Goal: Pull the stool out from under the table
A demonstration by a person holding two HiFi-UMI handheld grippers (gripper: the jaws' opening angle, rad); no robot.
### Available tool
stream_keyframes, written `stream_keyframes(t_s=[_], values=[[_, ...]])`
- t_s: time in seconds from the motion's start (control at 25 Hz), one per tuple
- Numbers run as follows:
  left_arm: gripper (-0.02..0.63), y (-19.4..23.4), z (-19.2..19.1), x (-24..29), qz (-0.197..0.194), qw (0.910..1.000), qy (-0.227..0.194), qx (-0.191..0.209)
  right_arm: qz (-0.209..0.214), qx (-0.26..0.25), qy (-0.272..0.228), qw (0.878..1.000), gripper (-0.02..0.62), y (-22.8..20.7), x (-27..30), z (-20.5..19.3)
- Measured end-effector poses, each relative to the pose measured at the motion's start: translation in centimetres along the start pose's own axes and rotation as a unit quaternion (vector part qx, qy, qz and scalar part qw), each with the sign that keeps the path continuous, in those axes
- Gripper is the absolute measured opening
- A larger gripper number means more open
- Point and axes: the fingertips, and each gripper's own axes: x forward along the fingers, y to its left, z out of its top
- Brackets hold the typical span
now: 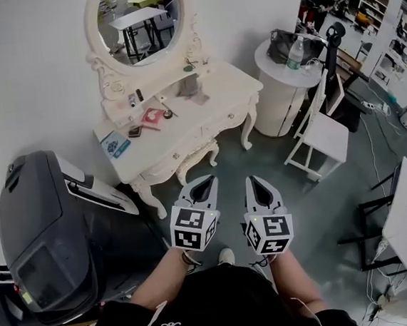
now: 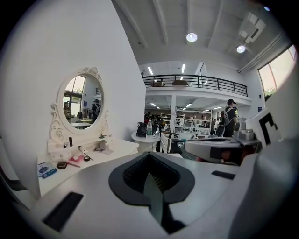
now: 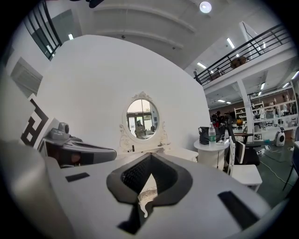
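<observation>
— Where's the stool [image 1: 197, 154]?

— Tucked under the dressing table [image 1: 228, 84], between its legs. Only the carved front edge and legs show.

— And the claws?

— Both pinched closed with nothing in them. The left gripper [image 1: 204, 182] and right gripper [image 1: 257, 182] hang side by side, noses aimed at the stool but well short of it. I'd guess the person is lining up before reaching in.
</observation>
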Motion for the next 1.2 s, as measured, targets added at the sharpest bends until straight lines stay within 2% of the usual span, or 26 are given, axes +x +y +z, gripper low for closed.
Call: stream_keyframes(t_s=[0.24,0.56,0.84,1.2], values=[[-0.005,0.0,-0.8,4.1,0.01,0.9998,0.018,0.002,0.007,0.007,0.013,1.0,0.008,-3.5,2.6,-0.8],[-0.005,1.2,-1.3,7.1,0.019,0.9991,0.035,-0.015,0.023,0.004,0.035,0.999,0.008,-5.0,5.5,-1.7],[-0.005,4.1,-2.6,10.4,0.02,0.9975,0.053,-0.042,0.032,-0.006,0.054,0.998,0.008,-5.3,9.2,-2.5],[-0.004,8.5,-1.0,17.2,-0.001,0.9975,0.053,-0.047,0.022,-0.017,0.062,0.998,0.008,-7.1,17.0,-1.1]])
